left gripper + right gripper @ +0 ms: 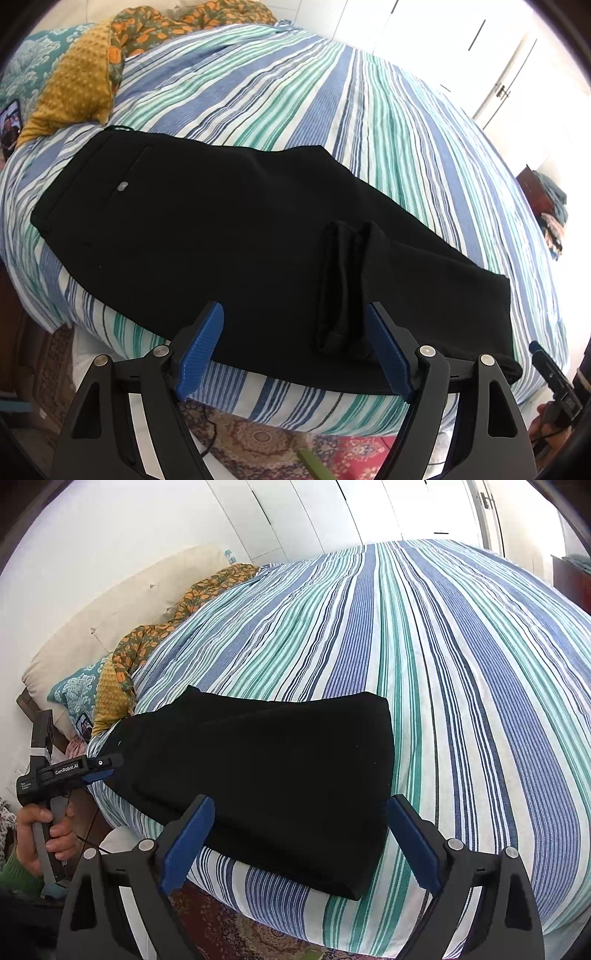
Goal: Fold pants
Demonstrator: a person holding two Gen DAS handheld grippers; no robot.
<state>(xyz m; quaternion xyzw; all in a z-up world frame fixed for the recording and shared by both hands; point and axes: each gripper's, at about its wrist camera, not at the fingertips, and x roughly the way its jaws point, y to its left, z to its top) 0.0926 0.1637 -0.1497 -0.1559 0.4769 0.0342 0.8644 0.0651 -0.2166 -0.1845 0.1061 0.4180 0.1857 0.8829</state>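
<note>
My left gripper (pixel 295 350) and right gripper (pixel 299 845) gape empty over the black pants' (pixel 221 236) near edge, its long axis running crosswise.

- The black pants (pixel 266 779) lie folded on the striped bedspread (pixel 461 686), near its front edge.
- The right gripper (pixel 299 834) hovers over them, blue pads (pixel 188 845) wide apart, gripping nothing.
- At far left, a hand (pixel 40 834) holds the left gripper (pixel 105 766) beside the bed.

Your left tool (pixel 295 354) hides the pants' (pixel 229 221) near edge; the black folds blend together. The phone (pixel 9 123) is cut off at the frame edge.
</note>
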